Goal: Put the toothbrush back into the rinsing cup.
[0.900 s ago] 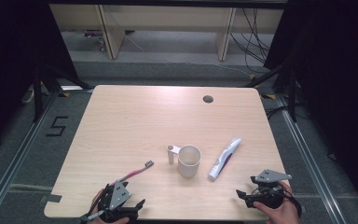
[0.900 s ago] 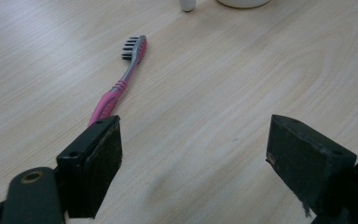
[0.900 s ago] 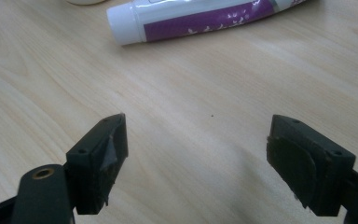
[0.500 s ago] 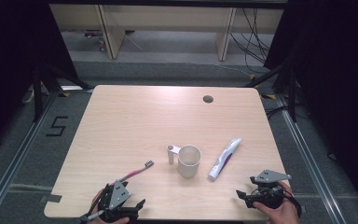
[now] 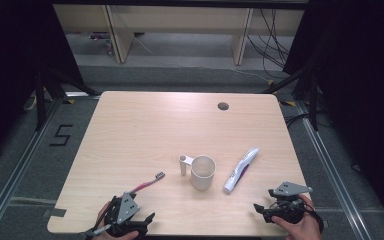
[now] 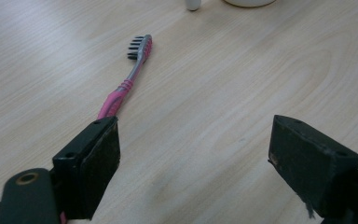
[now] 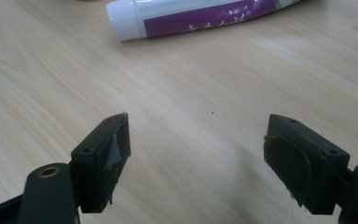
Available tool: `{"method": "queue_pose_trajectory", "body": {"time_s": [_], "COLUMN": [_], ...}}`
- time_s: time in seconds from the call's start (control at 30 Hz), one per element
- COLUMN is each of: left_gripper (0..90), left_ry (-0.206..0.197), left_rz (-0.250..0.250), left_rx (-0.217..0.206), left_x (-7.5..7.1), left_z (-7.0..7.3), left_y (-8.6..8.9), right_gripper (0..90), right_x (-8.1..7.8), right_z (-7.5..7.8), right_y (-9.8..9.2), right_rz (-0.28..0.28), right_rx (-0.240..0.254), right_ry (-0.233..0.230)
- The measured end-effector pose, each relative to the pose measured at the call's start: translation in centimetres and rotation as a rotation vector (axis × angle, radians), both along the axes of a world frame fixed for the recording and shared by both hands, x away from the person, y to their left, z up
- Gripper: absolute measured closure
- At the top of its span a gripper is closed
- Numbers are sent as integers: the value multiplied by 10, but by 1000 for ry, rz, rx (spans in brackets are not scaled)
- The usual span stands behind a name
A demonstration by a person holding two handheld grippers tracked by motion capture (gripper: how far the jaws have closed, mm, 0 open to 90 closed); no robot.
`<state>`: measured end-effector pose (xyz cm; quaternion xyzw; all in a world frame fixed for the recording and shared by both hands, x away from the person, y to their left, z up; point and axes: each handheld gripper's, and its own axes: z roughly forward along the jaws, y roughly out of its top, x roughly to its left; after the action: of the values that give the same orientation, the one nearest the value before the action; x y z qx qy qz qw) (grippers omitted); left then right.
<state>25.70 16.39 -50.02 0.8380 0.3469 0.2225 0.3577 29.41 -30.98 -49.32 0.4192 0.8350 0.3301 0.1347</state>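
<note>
A pink and grey toothbrush (image 5: 147,183) lies on the wooden table (image 5: 145,125), bristle end toward a white mug (image 5: 202,171). My left gripper (image 5: 130,220) rests at the front edge, open; in the left gripper view the toothbrush (image 6: 129,79) runs past the outside of the left jaw, nothing between the jaws. A white and purple toothpaste tube (image 5: 241,169) lies right of the mug. My right gripper (image 5: 266,210) stands open at the front right; the tube (image 7: 200,15) lies ahead of its bare jaws.
The mug's handle (image 5: 183,163) points left. A round cable hole (image 5: 223,106) sits near the table's far edge. Dark floor and shelving legs lie beyond the table. Bare wood spreads across the far half.
</note>
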Motion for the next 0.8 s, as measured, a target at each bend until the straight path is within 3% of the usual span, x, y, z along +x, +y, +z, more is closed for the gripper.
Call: {"method": "queue_pose_trajectory", "body": {"time_s": [0.2, 0.43, 0.67, 0.8], "left_gripper": [186, 260, 436, 522], "left_ry": [-6, 0, 52, 110], "left_rz": [18, 47, 18, -8], "left_rx": [-6, -8, 94, 138], "left_x": [5, 28, 51, 64], "left_z": [1, 11, 20, 21], "left_y": [2, 17, 29, 29], "right_gripper": [235, 235, 236, 237], "right_x": [0, 0, 2, 0], "right_z": [0, 0, -1, -1], "right_y": [-1, -1, -1, 1], "right_rz": [-1, -9, 0, -3], "right_rx": [1, 8, 2, 17], "right_ry": [-4, -1, 3, 13]}}
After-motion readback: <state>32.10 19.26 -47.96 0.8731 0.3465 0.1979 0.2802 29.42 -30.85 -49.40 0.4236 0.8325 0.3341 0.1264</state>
